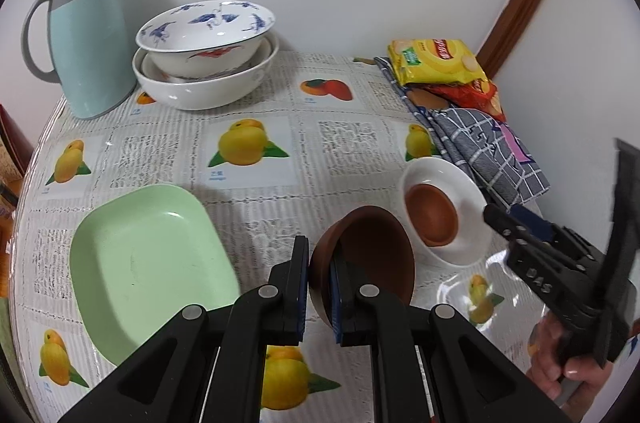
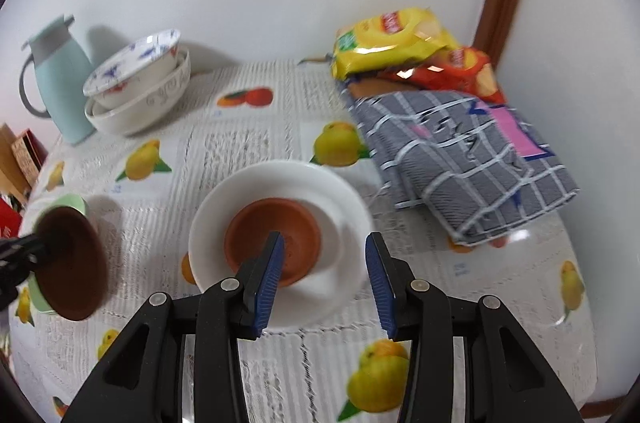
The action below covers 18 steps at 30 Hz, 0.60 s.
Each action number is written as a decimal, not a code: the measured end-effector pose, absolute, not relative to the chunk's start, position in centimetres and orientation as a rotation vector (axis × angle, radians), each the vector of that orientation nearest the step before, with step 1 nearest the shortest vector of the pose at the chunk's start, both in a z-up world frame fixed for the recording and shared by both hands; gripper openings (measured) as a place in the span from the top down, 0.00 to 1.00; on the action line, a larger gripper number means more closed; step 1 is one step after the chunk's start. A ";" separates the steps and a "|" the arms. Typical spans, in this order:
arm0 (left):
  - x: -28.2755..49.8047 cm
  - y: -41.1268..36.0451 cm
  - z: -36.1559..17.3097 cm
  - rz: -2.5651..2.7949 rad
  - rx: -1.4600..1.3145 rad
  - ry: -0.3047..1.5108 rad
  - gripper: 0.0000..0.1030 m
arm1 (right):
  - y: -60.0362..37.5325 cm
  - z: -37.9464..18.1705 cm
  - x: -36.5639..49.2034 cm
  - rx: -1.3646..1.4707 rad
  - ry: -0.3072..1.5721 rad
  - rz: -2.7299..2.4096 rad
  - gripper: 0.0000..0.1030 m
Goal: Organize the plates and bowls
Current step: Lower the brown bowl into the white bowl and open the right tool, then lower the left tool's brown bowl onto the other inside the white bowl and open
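Grip on the dark brown bowl [image 1: 362, 259] is by its rim in my left tool [image 1: 320, 287], lifted and tilted for nesting. My right tool [image 2: 324, 279] hangs wide, unloaded, over the terracotta bowl [image 2: 276, 239] in the white bowl [image 2: 348, 207] at the bench's near right.

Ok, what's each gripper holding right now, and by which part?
The left gripper is shut on the dark brown bowl, pinching its rim wall, one finger inside, one outside. The right gripper is open and holds nothing, above the white plate.
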<state>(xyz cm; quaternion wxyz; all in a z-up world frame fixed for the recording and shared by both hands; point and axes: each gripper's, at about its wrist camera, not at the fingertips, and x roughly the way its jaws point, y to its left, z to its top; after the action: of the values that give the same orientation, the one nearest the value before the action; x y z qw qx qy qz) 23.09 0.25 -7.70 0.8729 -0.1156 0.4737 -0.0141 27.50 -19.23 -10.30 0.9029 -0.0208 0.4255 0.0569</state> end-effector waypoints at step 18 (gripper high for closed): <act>22.5 -5.3 -6.1 -0.022 -0.184 0.983 0.91 | -25.5 -8.9 23.3 0.032 0.837 0.100 0.55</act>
<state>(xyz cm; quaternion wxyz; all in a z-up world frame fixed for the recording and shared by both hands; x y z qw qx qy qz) 22.52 -5.26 -6.07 0.8776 -0.0881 0.4712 -0.0107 23.30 -25.54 -8.89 0.9123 0.0156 0.4064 0.0485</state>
